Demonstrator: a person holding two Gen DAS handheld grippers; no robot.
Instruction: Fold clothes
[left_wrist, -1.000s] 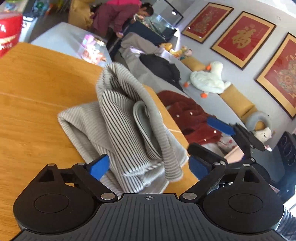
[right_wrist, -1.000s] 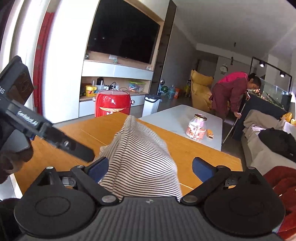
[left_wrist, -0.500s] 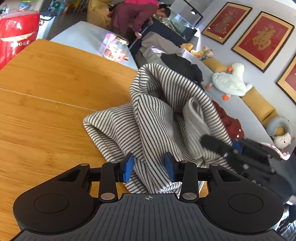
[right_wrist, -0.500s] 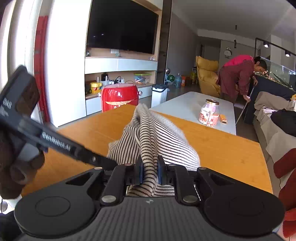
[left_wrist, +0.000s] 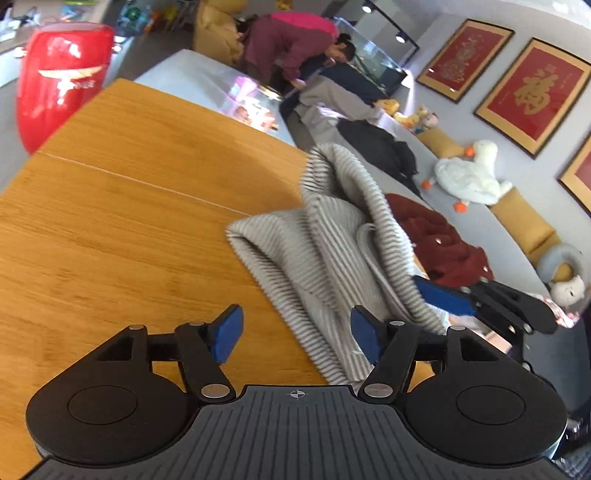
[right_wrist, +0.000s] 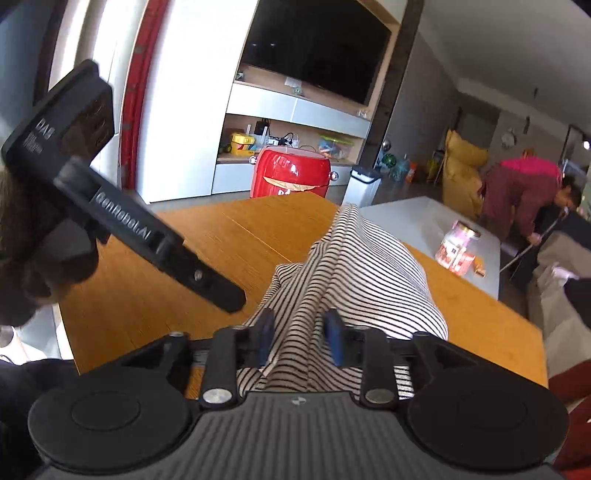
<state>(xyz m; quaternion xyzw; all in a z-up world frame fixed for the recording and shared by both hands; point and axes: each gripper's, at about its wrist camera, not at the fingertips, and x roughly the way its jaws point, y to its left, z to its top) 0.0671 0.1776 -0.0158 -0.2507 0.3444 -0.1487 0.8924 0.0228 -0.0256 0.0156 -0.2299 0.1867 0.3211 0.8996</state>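
Left wrist view: left tongs (left_wrist: 295, 334) are opening over the counter (left_wrist: 110, 229), shirt (left_wrist: 332, 243) lying beside one pad. Right tongs (right_wrist: 298, 341) are opening around a shirt fold, seemingly loosely.

Striped garment (left_wrist: 332, 251) motion-blurred; near fold hidden under right tongs (right_wrist: 299, 334) body; red drum (left_wrist: 59, 81) cropped.

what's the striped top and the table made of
Striped top: looks like a soft ribbed knit, cream with thin dark stripes; it slumps in thick folds. Fibre cannot be told.
Table: looks like bamboo or bamboo-look wood, orange-tan with fine straight grain, a seam line and a slight sheen.
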